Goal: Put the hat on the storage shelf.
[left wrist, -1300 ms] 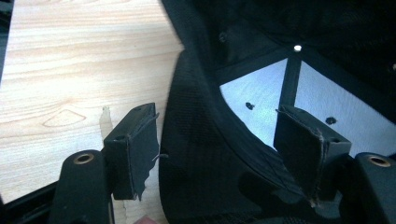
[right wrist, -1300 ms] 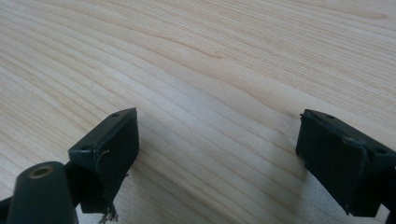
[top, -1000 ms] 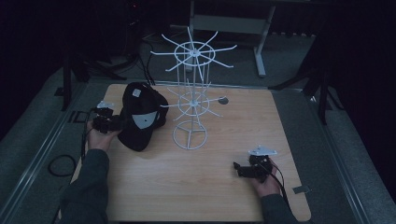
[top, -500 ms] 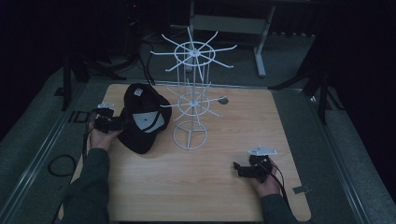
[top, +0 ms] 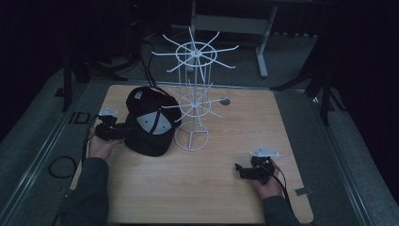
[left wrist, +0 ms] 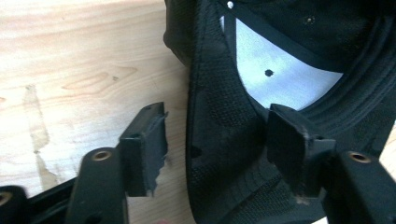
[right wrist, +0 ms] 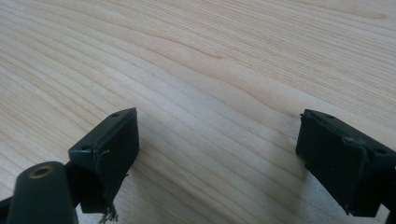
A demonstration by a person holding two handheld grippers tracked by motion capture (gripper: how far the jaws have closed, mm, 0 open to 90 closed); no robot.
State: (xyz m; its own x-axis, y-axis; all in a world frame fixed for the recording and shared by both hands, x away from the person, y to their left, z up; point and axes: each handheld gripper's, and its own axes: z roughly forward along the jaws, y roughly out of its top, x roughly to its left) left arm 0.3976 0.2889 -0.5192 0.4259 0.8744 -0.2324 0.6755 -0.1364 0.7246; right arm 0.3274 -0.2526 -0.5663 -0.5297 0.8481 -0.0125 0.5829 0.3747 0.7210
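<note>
Seen from the high view: black cap [top: 149, 123] lying on the wooden tabletop [top: 226, 197] toward its left side, hollow turned up, a pale grey panel showing inside with a small light label near the far rim, writing too small to read. Just beside the cap, touching or nearly so, a white wire display rack [top: 194, 106] standing upright, spokes bare. Left claw [top: 123, 131] at the cap's near-left edge, held level in a hand. Right claw [top: 239, 169] well apart, low over bare wood near the front right, grey three-cornered plate on top.

Closer, in the left gripper view: left claw [left wrist: 217, 140] straddling the cap's [left wrist: 299, 60] woven black rim, one jaw outside over bare tabletop [left wrist: 79, 60], the other inside the hollow. Jaws just closing in, yet a gap left between outer pad and fabric; no pinch, rim merely between them. Grey lining panel with one eyelet plain here, stitching and mesh texture too. No readable brand.

Lastly, the right gripper view: right claw [right wrist: 217, 154] spread wide, nothing between the jaws, pale wood grain beneath, a frayed pad edge on one jaw.
</note>
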